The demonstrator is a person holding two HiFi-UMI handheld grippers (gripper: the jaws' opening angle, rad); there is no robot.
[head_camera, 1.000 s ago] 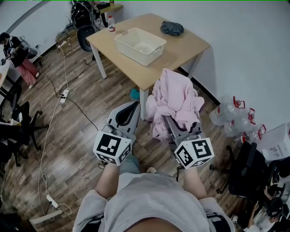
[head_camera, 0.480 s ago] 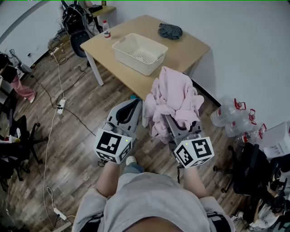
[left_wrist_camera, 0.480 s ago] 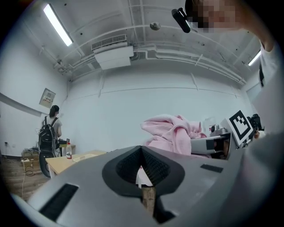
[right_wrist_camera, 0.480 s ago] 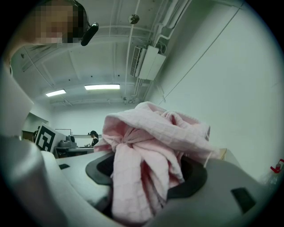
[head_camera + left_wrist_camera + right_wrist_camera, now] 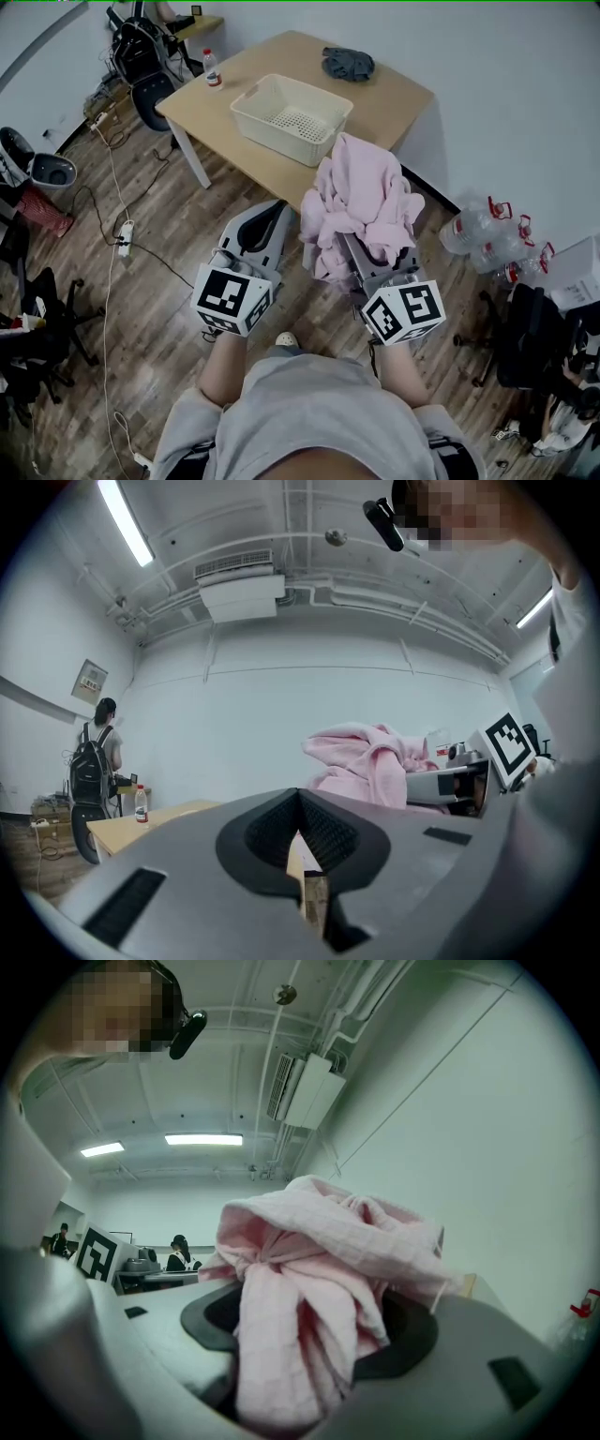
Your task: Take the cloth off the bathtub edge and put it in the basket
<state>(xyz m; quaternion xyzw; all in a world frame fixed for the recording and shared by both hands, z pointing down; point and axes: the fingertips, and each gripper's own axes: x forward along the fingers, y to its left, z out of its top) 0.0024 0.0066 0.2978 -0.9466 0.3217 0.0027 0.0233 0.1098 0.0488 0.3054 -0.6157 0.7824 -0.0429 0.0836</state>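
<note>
A bundled pink cloth (image 5: 361, 202) hangs over my right gripper (image 5: 364, 242), which is shut on it; its folds fill the jaws (image 5: 309, 1279) and hide the fingertips. The cloth is held in the air just short of the near corner of the wooden table (image 5: 394, 94). A cream basket (image 5: 272, 141) with a perforated bottom stands on that table, beyond both grippers. My left gripper (image 5: 272, 214) sits beside the cloth on its left, shut with nothing in it (image 5: 298, 841). The pink cloth (image 5: 375, 761) shows to its right in the left gripper view.
A dark grey cloth (image 5: 348, 64) lies at the table's far end, and a water bottle (image 5: 213, 68) stands at its left edge. Large water jugs (image 5: 487, 239) stand by the white wall at right. Cables and office chairs (image 5: 141, 56) occupy the wooden floor at left.
The table and basket have drawn a little nearer in the head view. The right gripper still holds the pink cloth, and the left gripper stays shut beside it.
</note>
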